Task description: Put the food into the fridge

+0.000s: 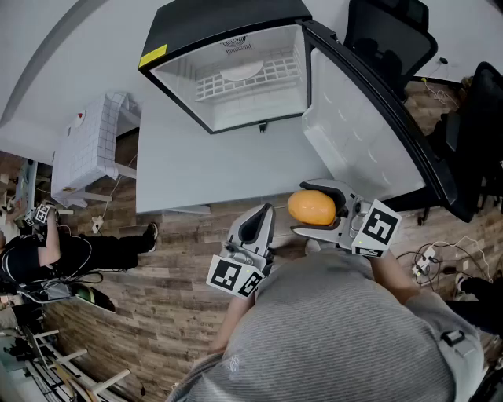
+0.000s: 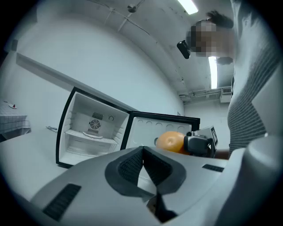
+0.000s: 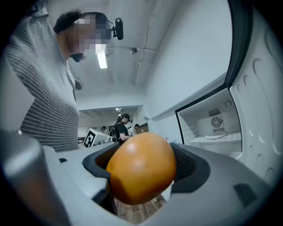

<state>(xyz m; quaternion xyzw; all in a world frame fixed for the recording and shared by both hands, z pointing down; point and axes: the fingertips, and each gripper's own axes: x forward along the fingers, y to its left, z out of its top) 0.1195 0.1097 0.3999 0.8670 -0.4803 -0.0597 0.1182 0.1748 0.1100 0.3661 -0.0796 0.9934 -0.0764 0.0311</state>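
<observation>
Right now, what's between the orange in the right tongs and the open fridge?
Nothing stands there: head view shows only wood floor and a white surface between the orange and the fridge.

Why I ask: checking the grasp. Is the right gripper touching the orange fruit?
Touching. The right gripper view shows the orange fruit wedged between the pads of the right gripper, pressing both sides.
</observation>
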